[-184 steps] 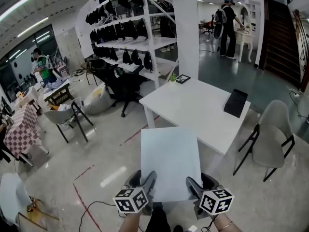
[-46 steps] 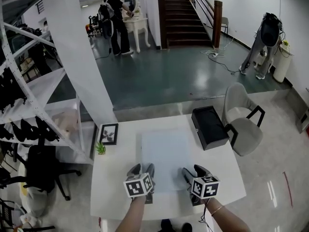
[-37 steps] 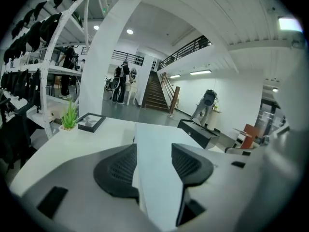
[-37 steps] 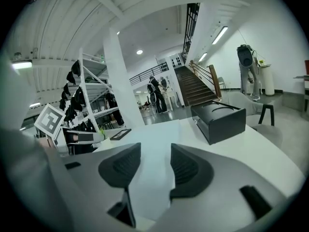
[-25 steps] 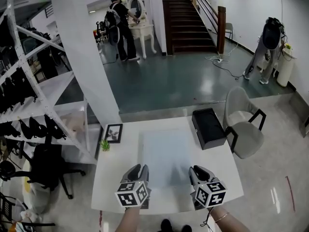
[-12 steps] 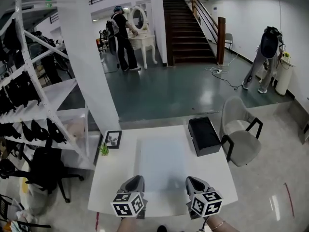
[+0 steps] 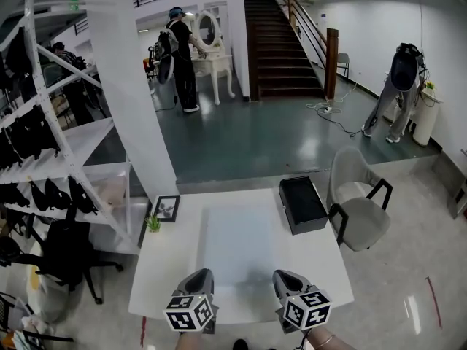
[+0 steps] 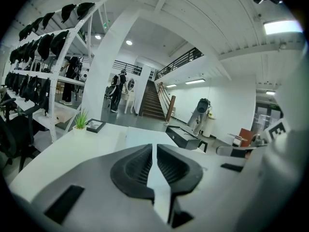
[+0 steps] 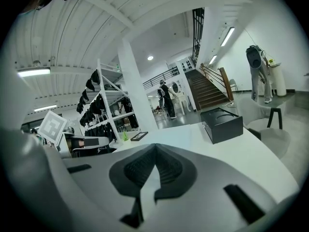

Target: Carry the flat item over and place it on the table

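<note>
The flat item, a pale white board [image 7: 237, 243], lies flat on the white table [image 7: 166, 268], between the picture frame side and the black box. My left gripper [image 7: 201, 276] is shut and empty at the table's near edge, just short of the board's near left corner. My right gripper [image 7: 285, 278] is also shut with nothing in it, near the board's near right corner. In the left gripper view the jaws [image 8: 154, 150] meet over the tabletop, and in the right gripper view the jaws [image 9: 155, 152] do the same.
A black box [image 7: 301, 203] sits on the table's far right. A picture frame [image 7: 166, 208] and a small plant [image 7: 153, 223] are at its far left. A grey chair [image 7: 355, 211] stands right of the table; a shelf rack [image 7: 44, 152] and a pillar [image 7: 135, 86] stand left.
Both grippers have drawn back from the board's near edge toward me, and their jaws have closed. The board stays flat on the table.
</note>
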Demonstrator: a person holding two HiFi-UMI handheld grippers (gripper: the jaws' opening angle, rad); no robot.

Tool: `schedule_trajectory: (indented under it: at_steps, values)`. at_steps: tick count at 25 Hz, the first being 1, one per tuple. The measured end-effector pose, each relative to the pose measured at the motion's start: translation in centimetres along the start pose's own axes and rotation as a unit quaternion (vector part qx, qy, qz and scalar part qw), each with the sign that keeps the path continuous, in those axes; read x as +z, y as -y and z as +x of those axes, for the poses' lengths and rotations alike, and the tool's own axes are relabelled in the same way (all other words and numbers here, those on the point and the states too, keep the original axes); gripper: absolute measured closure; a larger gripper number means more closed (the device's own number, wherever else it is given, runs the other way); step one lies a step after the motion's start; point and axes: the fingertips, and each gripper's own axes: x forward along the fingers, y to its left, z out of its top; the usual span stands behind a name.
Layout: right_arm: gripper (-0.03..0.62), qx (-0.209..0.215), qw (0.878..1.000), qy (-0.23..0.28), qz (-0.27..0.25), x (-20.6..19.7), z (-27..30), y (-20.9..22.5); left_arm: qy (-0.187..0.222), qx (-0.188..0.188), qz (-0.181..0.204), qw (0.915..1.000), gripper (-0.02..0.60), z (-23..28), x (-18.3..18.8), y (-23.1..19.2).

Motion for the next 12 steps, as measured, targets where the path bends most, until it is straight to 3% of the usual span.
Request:
schedule_trajectory:
  at_steps: [12]
  values:
    - [0.594,-0.002,1.000,-0.010,-0.006,-0.43,-0.18,0.11,0.003,-0.001,0.003,1.0000,0.548,-0.10,0.17,0.31]
